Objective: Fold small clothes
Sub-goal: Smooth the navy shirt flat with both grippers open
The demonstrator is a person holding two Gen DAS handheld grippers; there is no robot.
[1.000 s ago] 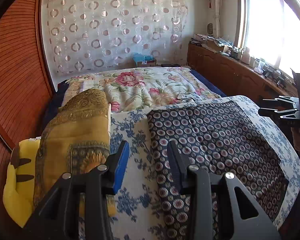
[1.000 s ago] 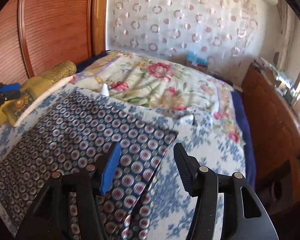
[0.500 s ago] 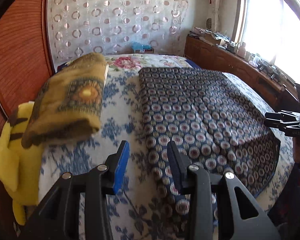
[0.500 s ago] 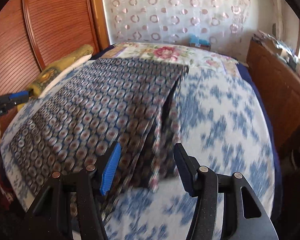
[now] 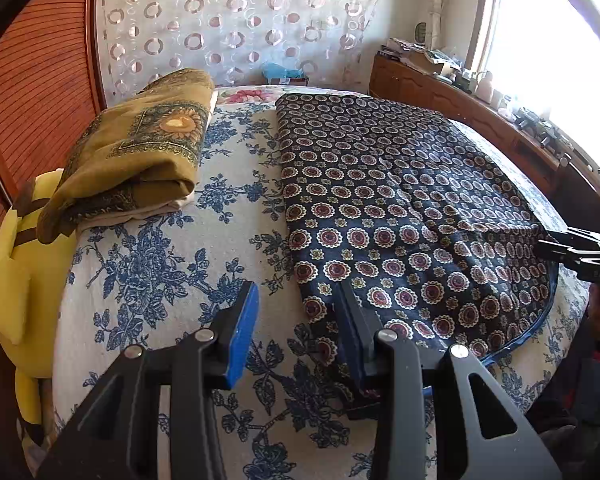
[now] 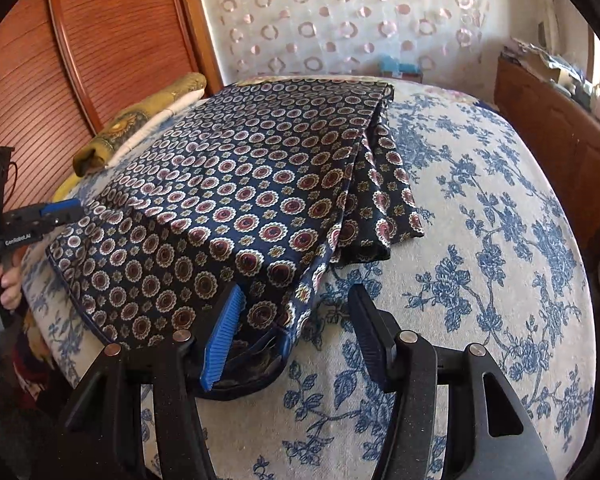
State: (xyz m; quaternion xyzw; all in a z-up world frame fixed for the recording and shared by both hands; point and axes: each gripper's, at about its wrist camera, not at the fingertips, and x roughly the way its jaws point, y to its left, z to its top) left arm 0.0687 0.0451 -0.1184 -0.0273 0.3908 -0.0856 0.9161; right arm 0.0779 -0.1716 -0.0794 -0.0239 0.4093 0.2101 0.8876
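Note:
A dark blue cloth with red and white medallions [image 5: 400,200] lies spread on the bed, folded over along one side; it also shows in the right wrist view [image 6: 240,184]. My left gripper [image 5: 296,320] is open low over the bed, its jaws straddling the cloth's near left corner. My right gripper [image 6: 292,320] is open, its jaws around the cloth's near right corner and blue hem. The right gripper also shows at the right edge of the left wrist view [image 5: 572,248], and the left gripper at the left edge of the right wrist view [image 6: 56,212].
A folded olive-gold cloth [image 5: 140,152] lies on the bed's left side above a yellow plush toy [image 5: 12,264]. The blue floral bedspread [image 6: 480,240] covers the bed. A wooden cabinet [image 5: 460,100] runs along the right, a wooden panel [image 6: 80,60] along the left.
Both grippers have come down and closer to the bed's near edge. Their open jaws now sit at the cloth's two near corners. The cloth has not moved.

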